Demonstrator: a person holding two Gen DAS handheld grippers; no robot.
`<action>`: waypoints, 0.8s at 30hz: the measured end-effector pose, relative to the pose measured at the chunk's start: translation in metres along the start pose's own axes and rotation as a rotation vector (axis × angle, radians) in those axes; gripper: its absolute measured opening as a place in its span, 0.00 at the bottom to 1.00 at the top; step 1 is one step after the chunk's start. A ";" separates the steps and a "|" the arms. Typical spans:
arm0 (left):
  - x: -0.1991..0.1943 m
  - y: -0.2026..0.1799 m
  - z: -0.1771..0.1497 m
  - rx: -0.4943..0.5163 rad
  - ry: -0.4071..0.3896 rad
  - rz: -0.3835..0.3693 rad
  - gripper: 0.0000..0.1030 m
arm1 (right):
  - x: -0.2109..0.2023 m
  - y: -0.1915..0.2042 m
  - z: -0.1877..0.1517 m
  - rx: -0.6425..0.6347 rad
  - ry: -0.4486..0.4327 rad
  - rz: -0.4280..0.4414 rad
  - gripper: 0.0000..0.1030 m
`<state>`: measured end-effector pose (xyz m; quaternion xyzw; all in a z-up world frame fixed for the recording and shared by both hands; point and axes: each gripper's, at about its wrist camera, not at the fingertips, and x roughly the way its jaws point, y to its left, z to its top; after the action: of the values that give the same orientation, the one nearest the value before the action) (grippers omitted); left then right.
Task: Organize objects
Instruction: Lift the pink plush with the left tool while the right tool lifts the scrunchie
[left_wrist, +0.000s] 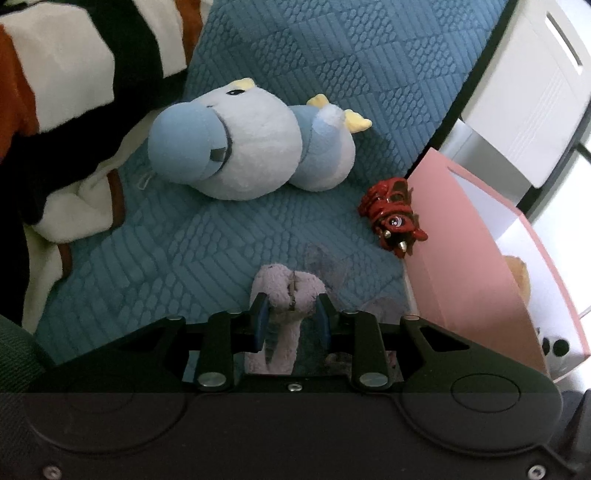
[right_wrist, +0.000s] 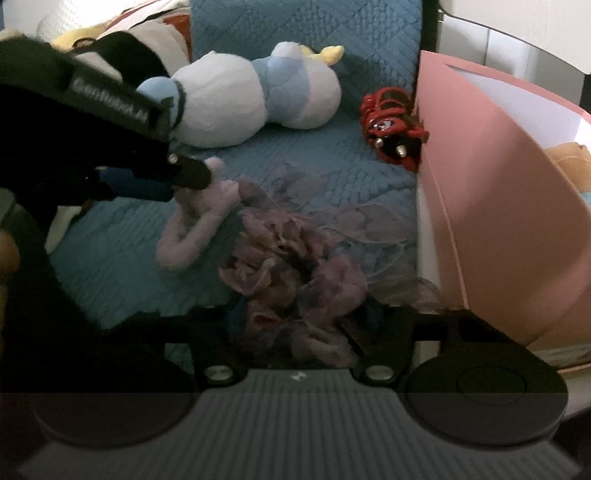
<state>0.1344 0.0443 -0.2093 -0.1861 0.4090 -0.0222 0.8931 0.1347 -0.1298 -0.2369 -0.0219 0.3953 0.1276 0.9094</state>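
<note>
With its pads clenched on a limb of the purple doll (right_wrist: 207, 218), the left tool (left_wrist: 291, 323) pins one end while the right tool (right_wrist: 295, 325) straddles the frilly skirt; whether that one grips I cannot tell. Both ends held should keep the doll from sagging when lifted. It lies on the blue quilt (left_wrist: 332, 66) just beside the pink box (right_wrist: 491, 206), the likely destination; a red toy (left_wrist: 391, 214) touches the box wall, and a blue plush (left_wrist: 240, 144) sits farther from the box

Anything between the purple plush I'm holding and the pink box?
Nothing visible blocks it. The purple plush toy lies beside the pink box; only bare quilt and the toy's own gauzy skirt between. The red toy sits farther back against the box wall.
</note>
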 end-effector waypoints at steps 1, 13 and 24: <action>0.000 -0.001 0.000 0.005 -0.001 0.001 0.24 | 0.000 -0.002 0.000 0.007 -0.002 -0.005 0.48; 0.000 -0.001 0.002 -0.011 -0.006 -0.005 0.24 | -0.008 -0.018 0.014 0.062 -0.005 0.007 0.17; -0.002 -0.003 0.002 -0.068 0.025 0.009 0.07 | -0.022 -0.026 0.037 0.093 0.038 0.070 0.18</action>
<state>0.1353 0.0429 -0.2055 -0.2141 0.4213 -0.0065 0.8813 0.1527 -0.1543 -0.1973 0.0317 0.4186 0.1406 0.8967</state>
